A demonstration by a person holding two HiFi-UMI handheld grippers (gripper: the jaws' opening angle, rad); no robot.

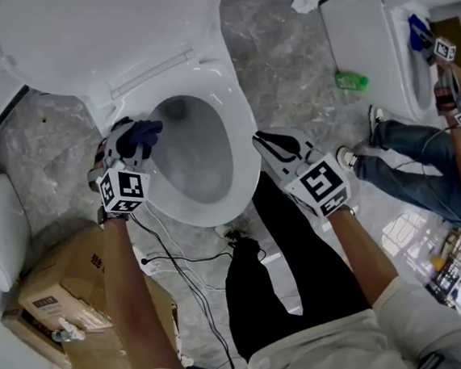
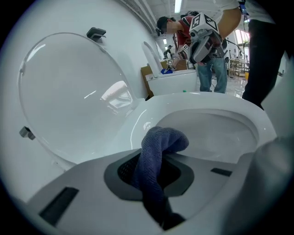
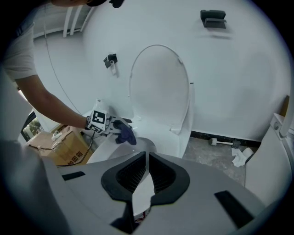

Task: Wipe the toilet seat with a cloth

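Left gripper (image 1: 133, 145): jaws clamped on a folded blue cloth (image 2: 158, 147), its free end bulging past the tips.
Cloth: at the left rim of the toilet seat (image 1: 240, 130), near the hinge; contact unclear.
Right gripper (image 1: 266, 145): jaws pressed nearly together, nothing between them, over the seat's right rim.
Lid (image 1: 102, 30): raised.
Cardboard box (image 1: 62, 293): on the floor, left of the toilet.

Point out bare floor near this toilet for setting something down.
Bare floor lies between the toilet and the neighbouring toilet; also left, above the cardboard box. Crowded in front: cables and legs.
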